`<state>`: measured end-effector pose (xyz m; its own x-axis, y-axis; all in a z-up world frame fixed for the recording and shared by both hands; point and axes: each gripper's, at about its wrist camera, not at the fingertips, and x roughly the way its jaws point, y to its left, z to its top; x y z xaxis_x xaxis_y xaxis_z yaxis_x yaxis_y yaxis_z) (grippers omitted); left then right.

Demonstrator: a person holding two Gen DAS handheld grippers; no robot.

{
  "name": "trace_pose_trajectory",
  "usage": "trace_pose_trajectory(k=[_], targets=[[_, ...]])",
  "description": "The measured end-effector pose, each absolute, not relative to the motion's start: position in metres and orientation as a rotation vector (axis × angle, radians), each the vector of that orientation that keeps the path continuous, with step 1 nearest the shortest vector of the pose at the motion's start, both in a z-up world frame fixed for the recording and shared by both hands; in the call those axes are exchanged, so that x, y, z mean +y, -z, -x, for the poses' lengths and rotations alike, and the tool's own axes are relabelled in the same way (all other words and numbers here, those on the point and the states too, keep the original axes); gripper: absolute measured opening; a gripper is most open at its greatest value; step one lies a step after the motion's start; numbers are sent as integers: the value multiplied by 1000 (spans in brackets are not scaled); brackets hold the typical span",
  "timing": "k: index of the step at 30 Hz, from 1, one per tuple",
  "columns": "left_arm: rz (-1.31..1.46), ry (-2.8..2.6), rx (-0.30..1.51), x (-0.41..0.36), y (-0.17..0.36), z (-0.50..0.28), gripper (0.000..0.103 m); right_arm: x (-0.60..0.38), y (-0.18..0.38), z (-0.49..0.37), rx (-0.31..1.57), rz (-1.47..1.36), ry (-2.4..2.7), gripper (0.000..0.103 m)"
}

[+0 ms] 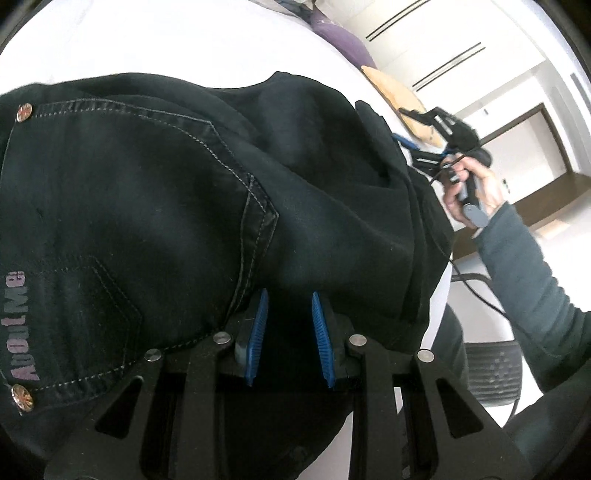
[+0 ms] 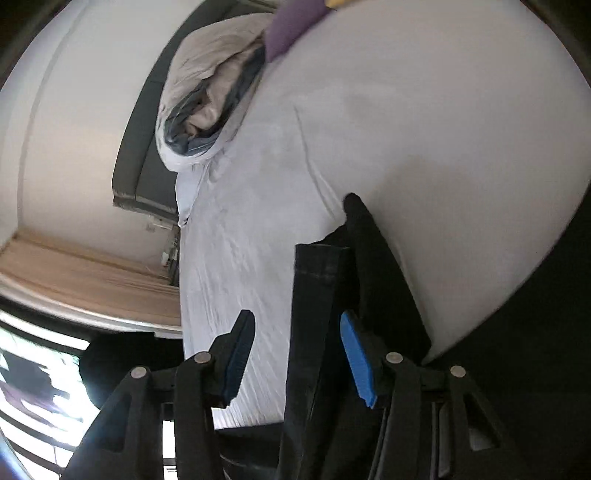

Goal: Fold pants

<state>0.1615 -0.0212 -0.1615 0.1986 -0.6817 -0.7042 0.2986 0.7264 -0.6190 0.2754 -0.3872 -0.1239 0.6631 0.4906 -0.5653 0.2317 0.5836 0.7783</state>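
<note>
Black jeans [image 1: 147, 206] with pale stitching, back pockets, copper rivets and an "AboutMe" label lie bunched on a white bed [image 1: 184, 40]. My left gripper [image 1: 289, 310] sits at the seat seam with its blue pads [image 1: 260, 321] apart, black denim between and under them. My right gripper [image 2: 295, 332] is open, its blue pads [image 2: 354, 354] wide apart; a hem end of a pant leg [image 2: 317, 295] hangs between them, against the right pad. The right gripper also shows in the left wrist view [image 1: 454, 133], at the far edge of the jeans.
A rumpled duvet and pillow [image 2: 207, 96] lie at the head of the bed, with a purple cushion [image 2: 291, 22] beside them. A tan cushion [image 1: 399, 96] sits near the bed's edge. A dark headboard [image 2: 136, 155], curtain and window are at left.
</note>
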Motion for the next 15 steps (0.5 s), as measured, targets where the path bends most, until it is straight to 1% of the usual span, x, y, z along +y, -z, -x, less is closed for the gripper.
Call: trace_pose_trajectory(k=[2, 9, 11, 12, 15], targets=[[392, 719, 1182, -7, 160, -162, 24, -385, 133, -283, 881, -972, -195, 53], [386, 723, 1169, 0, 159, -162, 24, -383, 154, -297, 924, -965, -210, 53], [387, 725, 1169, 1, 159, -161, 24, -385, 157, -299, 935, -966, -206, 50], [386, 725, 1168, -3, 160, -160, 24, -386, 157, -300, 938, -974, -201, 46], [387, 725, 1167, -3, 159, -160, 24, -400, 163, -296, 915, -1041, -178, 46]])
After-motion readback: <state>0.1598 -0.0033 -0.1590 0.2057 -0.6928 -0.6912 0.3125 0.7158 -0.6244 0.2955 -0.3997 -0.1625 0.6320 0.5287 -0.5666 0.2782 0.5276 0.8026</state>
